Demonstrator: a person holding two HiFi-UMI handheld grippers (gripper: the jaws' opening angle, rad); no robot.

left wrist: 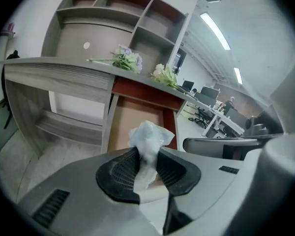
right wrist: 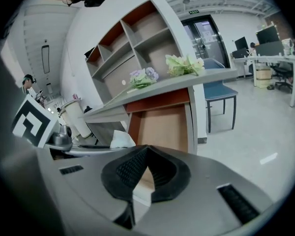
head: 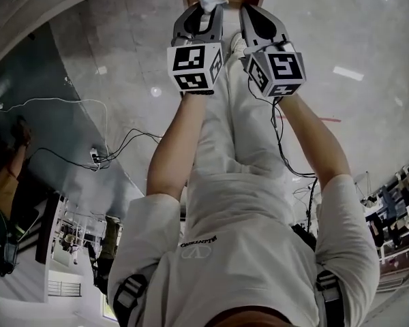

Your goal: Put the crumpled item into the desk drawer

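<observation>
My left gripper (left wrist: 148,154) clamps the crumpled white tissue (left wrist: 146,135) in front of the grey laminate desk's (left wrist: 54,75) open brown wooden drawer (left wrist: 132,119). Right gripper (right wrist: 145,154): jaws together, empty. Polished grey office floor (right wrist: 255,127). White shirt (head: 259,271) print reads "VALENTINO".

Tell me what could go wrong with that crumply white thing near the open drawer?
The crumpled item is pinched only by its lower end in the left gripper, so it might slip out before reaching the drawer. The drawer sits right under the desk top, so the left gripper could bump that edge going in.
</observation>
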